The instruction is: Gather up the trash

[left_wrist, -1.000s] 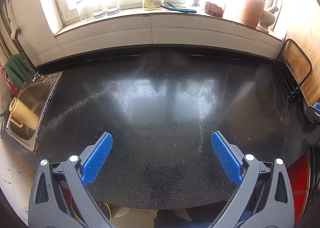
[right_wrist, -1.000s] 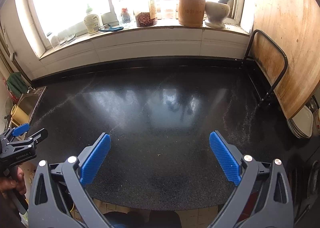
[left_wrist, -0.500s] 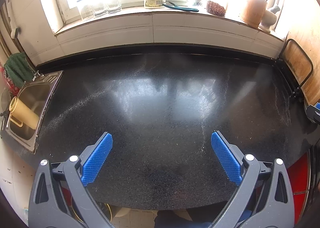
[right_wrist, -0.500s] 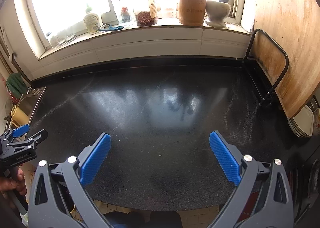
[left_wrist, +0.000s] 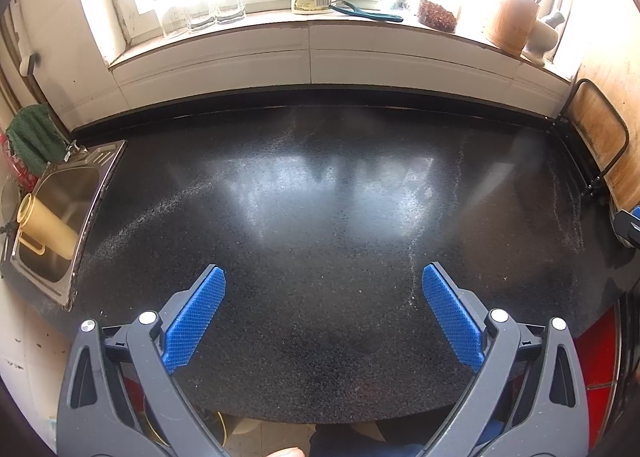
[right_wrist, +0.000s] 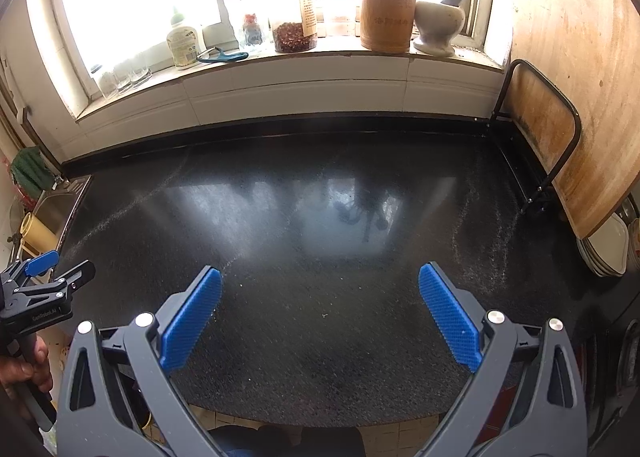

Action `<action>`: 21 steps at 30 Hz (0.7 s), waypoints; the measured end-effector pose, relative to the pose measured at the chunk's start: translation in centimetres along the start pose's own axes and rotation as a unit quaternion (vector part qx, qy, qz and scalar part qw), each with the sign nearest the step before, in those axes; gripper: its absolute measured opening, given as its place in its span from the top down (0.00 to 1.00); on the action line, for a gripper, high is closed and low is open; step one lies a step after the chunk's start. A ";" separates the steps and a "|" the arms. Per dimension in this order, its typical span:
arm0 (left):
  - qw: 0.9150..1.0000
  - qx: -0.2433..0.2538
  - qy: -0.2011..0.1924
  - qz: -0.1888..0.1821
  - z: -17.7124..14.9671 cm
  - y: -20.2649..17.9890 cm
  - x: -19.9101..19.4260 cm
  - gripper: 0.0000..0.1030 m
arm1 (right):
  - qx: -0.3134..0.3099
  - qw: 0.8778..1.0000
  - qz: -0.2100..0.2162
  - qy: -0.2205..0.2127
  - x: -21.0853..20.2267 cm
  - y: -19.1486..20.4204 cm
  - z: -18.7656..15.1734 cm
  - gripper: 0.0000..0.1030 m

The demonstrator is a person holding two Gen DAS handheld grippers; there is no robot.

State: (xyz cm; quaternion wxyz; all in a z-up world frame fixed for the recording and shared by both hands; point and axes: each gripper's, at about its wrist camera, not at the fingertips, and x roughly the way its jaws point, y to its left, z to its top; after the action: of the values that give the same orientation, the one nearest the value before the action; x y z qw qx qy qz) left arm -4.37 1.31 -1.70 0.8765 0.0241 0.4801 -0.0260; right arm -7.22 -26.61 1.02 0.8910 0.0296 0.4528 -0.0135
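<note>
You are holding over the black counter (left_wrist: 320, 217), barely drifting since a second ago. Your left gripper (left_wrist: 322, 293) and right gripper (right_wrist: 320, 293) are gaping wide, empty. No trash is showing; the sink (left_wrist: 86, 165) sits at nine o'clock.

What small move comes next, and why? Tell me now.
Probably turn the left gripper toward the sink. Both it and the right gripper are open and hold nothing, the black counter shows only fine specks, and a yellowish cup lying in the sink is the only loose thing nearby.
</note>
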 end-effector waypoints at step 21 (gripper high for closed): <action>1.000 0.000 0.003 -0.005 1.3 0.7 1.4 0.07 | 0.002 1.000 0.005 0.010 2.2 0.4 1.3 0.07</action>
State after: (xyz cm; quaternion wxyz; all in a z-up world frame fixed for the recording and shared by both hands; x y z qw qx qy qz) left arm -2.48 1.86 -2.18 0.8749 0.0223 0.4829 -0.0304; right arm -4.92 -26.34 0.02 0.8864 0.0338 0.4616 -0.0099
